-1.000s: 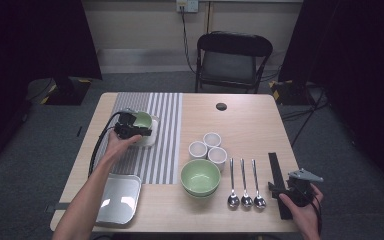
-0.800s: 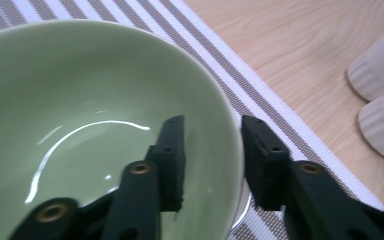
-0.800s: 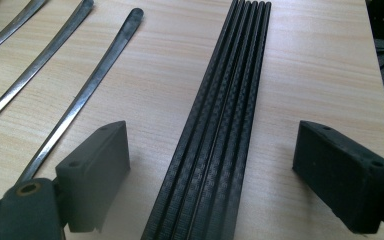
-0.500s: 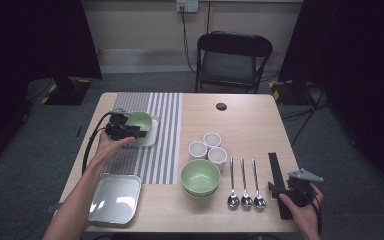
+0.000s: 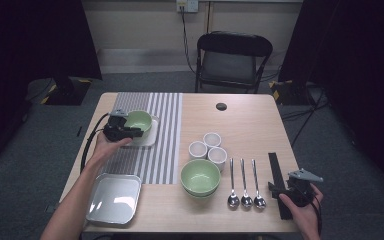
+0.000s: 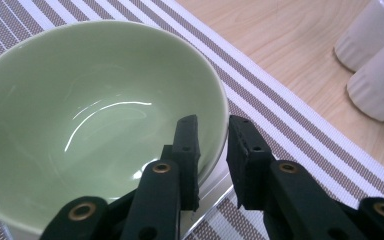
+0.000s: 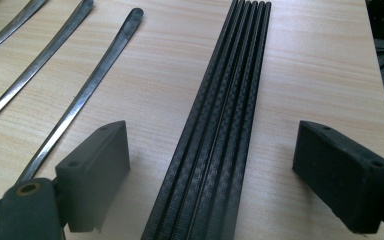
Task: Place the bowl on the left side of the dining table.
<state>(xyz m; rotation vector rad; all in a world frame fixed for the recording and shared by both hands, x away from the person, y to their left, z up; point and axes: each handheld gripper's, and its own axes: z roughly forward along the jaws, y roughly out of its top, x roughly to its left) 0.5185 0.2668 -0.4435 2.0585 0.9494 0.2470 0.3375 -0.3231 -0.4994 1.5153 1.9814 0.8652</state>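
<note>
A pale green bowl [image 5: 141,120] [image 6: 90,115] stands on a small white square plate [image 5: 149,138], which lies on the striped mat [image 5: 155,160] at the table's left. My left gripper [image 5: 136,132] [image 6: 212,150] comes at it from the left. One jaw is inside the bowl and the other outside. They have just been closing and now pinch the near rim. At the front right, my right gripper [image 5: 278,189] [image 7: 217,150] rests low with its jaws wide open on either side of a bundle of black chopsticks [image 5: 275,175] [image 7: 225,115], touching nothing.
Two stacked green bowls [image 5: 200,177] sit mid-table, with three white cups [image 5: 207,147] behind them and three spoons [image 5: 243,182] to their right. A larger white square plate [image 5: 114,197] lies at the front left. A black disc [image 5: 221,106] and a chair [image 5: 232,60] are at the far side.
My left hand has drawn back a little to the left, so more of the green bowl shows on its plate. The right hand has stayed still.
</note>
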